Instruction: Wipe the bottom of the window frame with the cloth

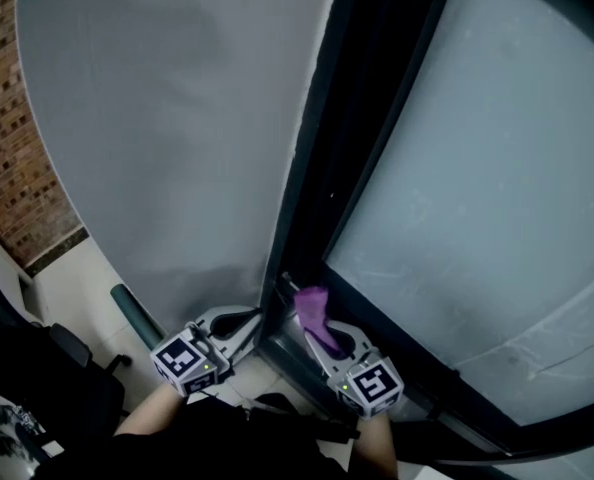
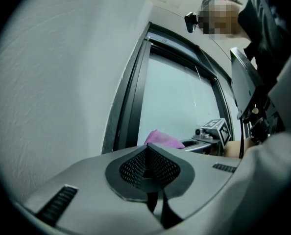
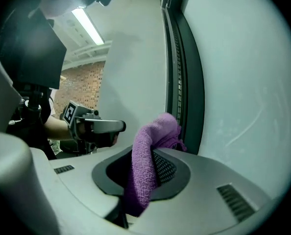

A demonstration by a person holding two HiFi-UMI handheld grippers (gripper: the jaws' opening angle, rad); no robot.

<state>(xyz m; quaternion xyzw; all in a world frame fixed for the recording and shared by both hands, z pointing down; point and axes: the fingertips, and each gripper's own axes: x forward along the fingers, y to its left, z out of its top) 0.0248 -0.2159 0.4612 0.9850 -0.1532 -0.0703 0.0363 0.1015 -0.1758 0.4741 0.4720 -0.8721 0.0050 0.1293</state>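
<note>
A purple cloth (image 1: pixel 314 310) is pinched in my right gripper (image 1: pixel 317 330), which is shut on it; the cloth's bunched end sticks out past the jaws and lies against the dark window frame (image 1: pixel 312 188). The right gripper view shows the cloth (image 3: pixel 146 153) folded between the jaws of the right gripper (image 3: pixel 154 156), beside the frame (image 3: pixel 187 82). My left gripper (image 1: pixel 252 320) is shut with nothing in it, its tip close to the frame's left edge. From the left gripper (image 2: pixel 148 153) I see the cloth (image 2: pixel 164 139) and the right gripper (image 2: pixel 206 140) just beyond.
A frosted glass pane (image 1: pixel 477 188) fills the right side, a grey wall (image 1: pixel 167 118) the left. A brick wall (image 1: pixel 2 138), a dark office chair (image 1: pixel 52 368) and a dark green tube (image 1: pixel 135 314) lie at the far left.
</note>
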